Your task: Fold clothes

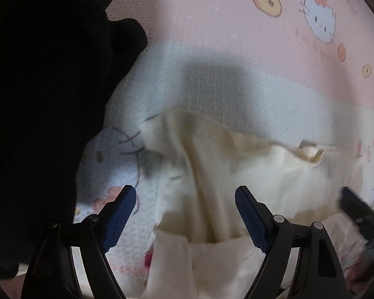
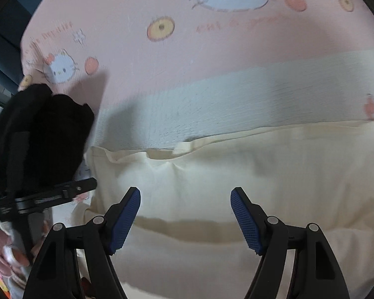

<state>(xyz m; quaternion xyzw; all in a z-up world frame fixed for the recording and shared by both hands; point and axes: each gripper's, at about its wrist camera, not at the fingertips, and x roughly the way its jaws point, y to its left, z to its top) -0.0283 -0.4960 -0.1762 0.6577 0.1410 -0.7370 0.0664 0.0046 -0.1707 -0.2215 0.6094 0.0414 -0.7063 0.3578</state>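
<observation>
Both claws are seen with jaws spread wide and nothing clamped between the blue pads. Left gripper [image 1: 185, 214] is pointed down over the rumpled left end of a cream garment [image 1: 212, 164]; cloth is visible in the gap between its fingers, but contact with the pads cannot be made out. Right gripper [image 2: 185, 218] is held above the flatter middle of the same cream garment [image 2: 236, 174], whose upper hem, with a small loop or tab sewn on it, runs across the view ahead of the fingertips. Garment is spread on a pink and white cartoon-cat sheet [image 2: 187, 49], a pale band of which lies just beyond the hem. A black garment [image 1: 45, 87] is bunched at the left, beside the cream one and apparently apart from it; its exact edge is lost in shadow. Left gripper's body is caught at the left edge of the right wrist view, below the black garment [image 2: 42, 137]. Part of the right gripper, blurred, is caught at the right edge of the left wrist view.
</observation>
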